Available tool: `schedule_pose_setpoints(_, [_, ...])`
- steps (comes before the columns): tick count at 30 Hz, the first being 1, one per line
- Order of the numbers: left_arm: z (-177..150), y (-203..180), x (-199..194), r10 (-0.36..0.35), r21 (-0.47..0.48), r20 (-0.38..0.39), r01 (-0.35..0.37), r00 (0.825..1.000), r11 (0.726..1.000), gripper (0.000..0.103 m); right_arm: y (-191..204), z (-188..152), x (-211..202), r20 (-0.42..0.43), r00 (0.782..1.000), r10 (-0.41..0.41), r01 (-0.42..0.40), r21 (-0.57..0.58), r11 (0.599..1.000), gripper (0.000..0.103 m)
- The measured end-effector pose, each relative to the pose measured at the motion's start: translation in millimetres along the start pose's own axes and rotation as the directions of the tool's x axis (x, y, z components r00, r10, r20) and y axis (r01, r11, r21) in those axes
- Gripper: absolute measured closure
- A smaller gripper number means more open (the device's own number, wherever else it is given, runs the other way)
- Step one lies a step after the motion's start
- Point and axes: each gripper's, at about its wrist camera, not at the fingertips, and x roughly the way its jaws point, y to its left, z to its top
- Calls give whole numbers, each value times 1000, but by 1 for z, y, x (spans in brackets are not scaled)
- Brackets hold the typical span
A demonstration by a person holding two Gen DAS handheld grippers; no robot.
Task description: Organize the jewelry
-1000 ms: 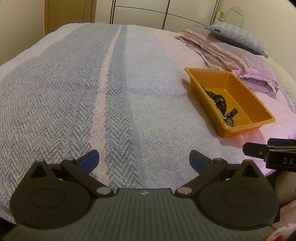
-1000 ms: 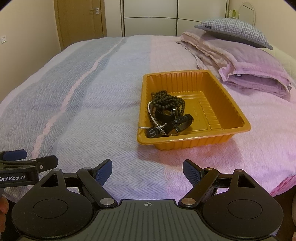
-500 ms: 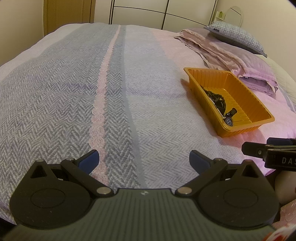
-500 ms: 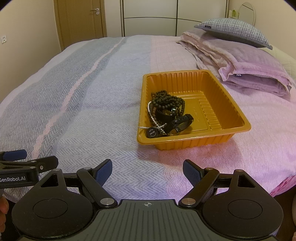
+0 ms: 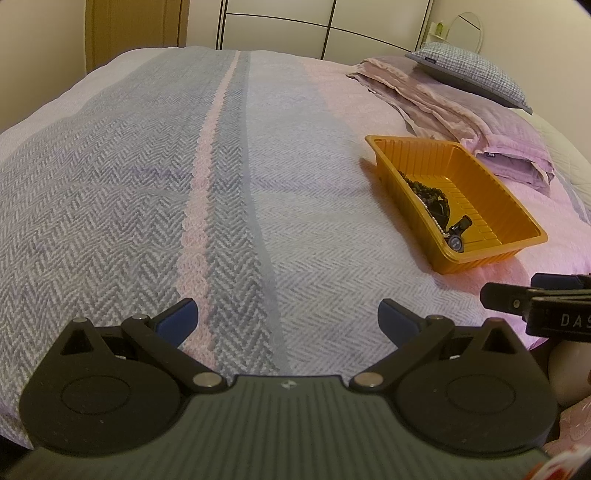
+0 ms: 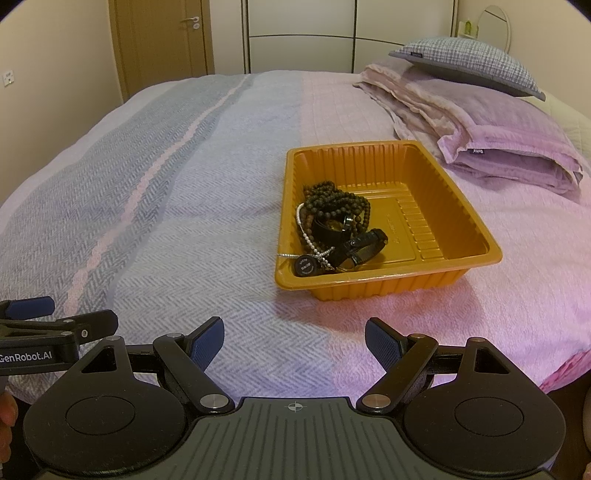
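An orange plastic tray (image 6: 461, 206) sits on the bed, also in the left wrist view (image 5: 517, 218). In its near left corner lies a tangle of jewelry: dark bead strands (image 6: 338, 201), a white pearl string (image 6: 308, 234), a black watch with strap (image 6: 360, 245) and a round black piece (image 6: 304, 265). The pile also shows in the left wrist view (image 5: 436, 205). My right gripper (image 6: 294, 341) is open and empty, short of the tray's near edge. My left gripper (image 5: 287, 317) is open and empty over the grey striped bedspread, left of the tray.
The bedspread (image 5: 147, 184) has grey herringbone and a pink stripe. A folded lilac blanket (image 6: 491, 133) and a checked pillow (image 6: 469, 62) lie behind the tray. The bed edge runs just under both grippers. Wardrobe doors (image 6: 299, 33) stand behind.
The left gripper has shifted slightly, so the tray sits a little lower in its view. The right gripper has not moved. Both stay open.
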Motion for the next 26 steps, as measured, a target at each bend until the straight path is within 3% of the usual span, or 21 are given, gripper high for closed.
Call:
schedule_pose_setpoints(20, [5,-1,1,-14,13,3,14,1000,1000,0,0,1,1,0,1000,-2,2,-2,1000,20])
schedule_pose_setpoints(26, [9,3,-4,-24,-1,35,24,999,1000,0,0,2,1,1,1000,-3,3,-2,1000,20])
